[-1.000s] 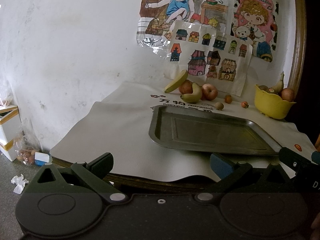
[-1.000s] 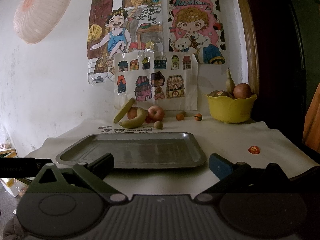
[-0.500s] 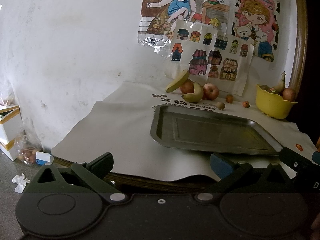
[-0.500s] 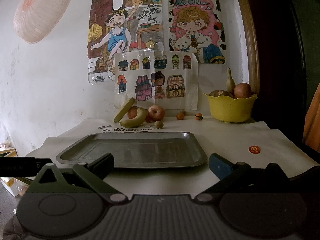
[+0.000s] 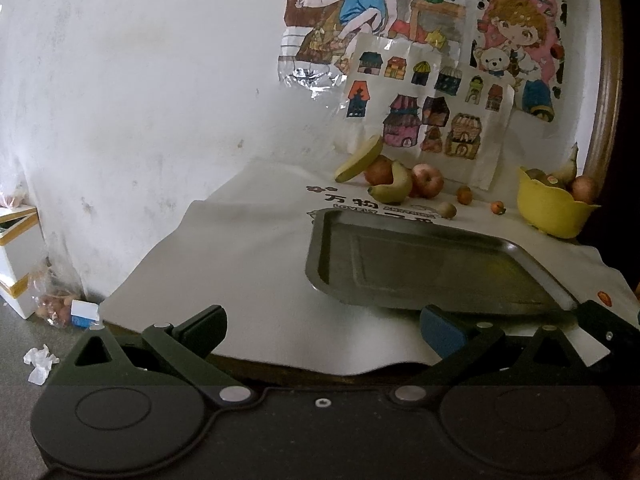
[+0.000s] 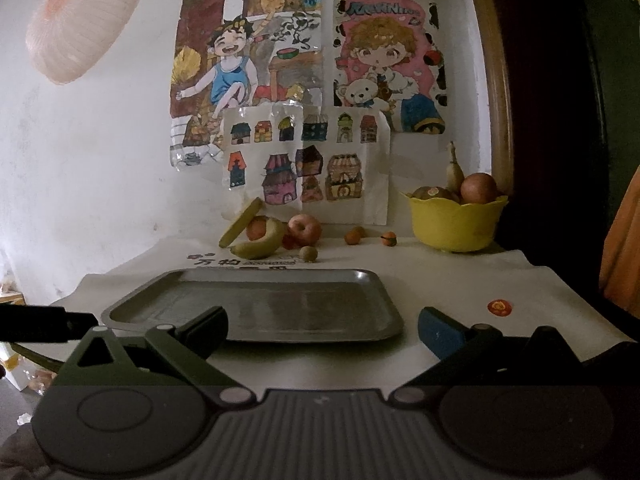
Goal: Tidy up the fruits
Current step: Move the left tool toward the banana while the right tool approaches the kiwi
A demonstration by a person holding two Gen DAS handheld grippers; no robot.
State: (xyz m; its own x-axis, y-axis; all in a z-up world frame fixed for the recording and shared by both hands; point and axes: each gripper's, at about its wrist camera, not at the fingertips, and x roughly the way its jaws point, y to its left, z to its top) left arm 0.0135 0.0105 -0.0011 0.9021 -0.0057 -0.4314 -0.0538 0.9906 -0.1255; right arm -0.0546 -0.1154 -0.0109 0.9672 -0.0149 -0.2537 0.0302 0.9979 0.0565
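- Left gripper [image 5: 322,322]: jaws spread wide, nothing between them, hovering at the near edge of the surface [image 5: 240,272]. Just bare white cloth in the gap.
- Right gripper [image 6: 322,326]: same deal, jaws released and wide apart, holding nothing. The near rim of the metal tray [image 6: 256,304] sits right in the gap between them.
- From the left wrist view the tray [image 5: 420,264] is ahead and off to the right, its near corner just past the blue-tipped finger. It's got nothing in it.
- The fruit is all well beyond the jaws, past the far side of the tray, up by the wall.
- Main pile: a banana [image 6: 260,242] lying in front, a red apple [image 6: 305,229] just right of it, an orange-ish fruit [image 6: 256,227] tucked behind the banana, and a pale green slice-shaped piece [image 6: 240,222] leaning up at a tilt on the left.
- A little brownish round fruit [image 6: 308,254] sits alone, closest to the tray's far edge.
- Two small orange fruits further right: one [image 6: 354,236] near the poster bottom, another [image 6: 388,239] just beside the bowl.
- Yellow bowl [image 6: 456,224] on the far right holds more fruit: a reddish round one, a darker one with a sticker, and something pear-like sticking up.
- Tiny red sticker [image 6: 499,306] on the cloth, right of the tray.
- Cartoon posters [image 6: 308,92] taped to the wall behind it all.
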